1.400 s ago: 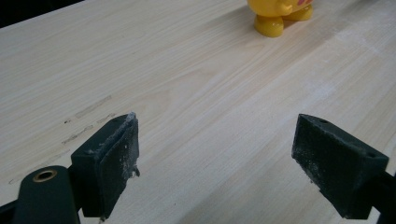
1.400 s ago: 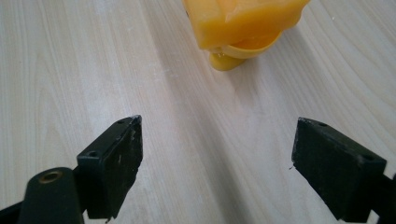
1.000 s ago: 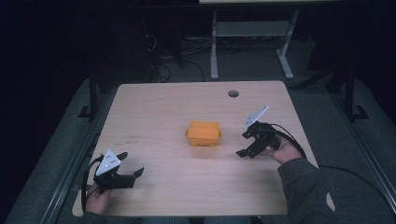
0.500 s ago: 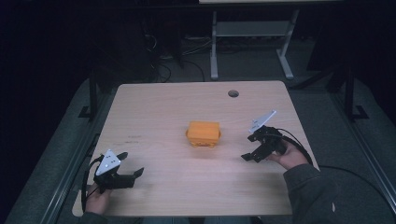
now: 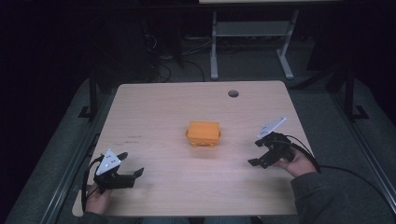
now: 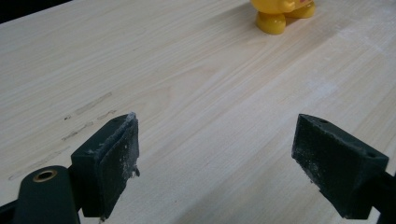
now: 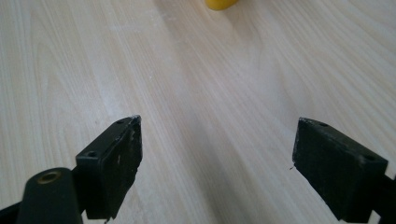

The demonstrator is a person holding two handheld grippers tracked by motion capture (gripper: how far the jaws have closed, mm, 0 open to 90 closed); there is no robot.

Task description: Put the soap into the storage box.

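An orange-yellow toy (image 5: 203,134) was seen standing near the middle of the light wooden table (image 5: 154,112), resting on small rounded feet. In the left gripper view its yellow feet (image 6: 280,14) were caught at the top edge, and in the right gripper view a small part of it (image 7: 222,3) was cut off by the top edge.

The left gripper (image 5: 130,164) was held near the table's front left corner, well apart from the toy, with a grey three-cornered plate on top. Its fingers (image 6: 109,163) were spread wide and nothing was held between them; only bare wood was seen in the gap. A few faint dark scuffs (image 6: 88,116) were marked on the wood just ahead of the left finger.

The right gripper (image 5: 257,152) was held toward the table's right side, to the right of the toy and apart from it, pointed roughly toward the middle of the table. Its fingers (image 7: 112,163) were likewise spread wide and were closed on nothing, with plain table surface between them.

A round hole (image 5: 233,93) was seen in the table near its far edge. A white metal frame (image 5: 252,42) stood on the dark floor beyond the table.
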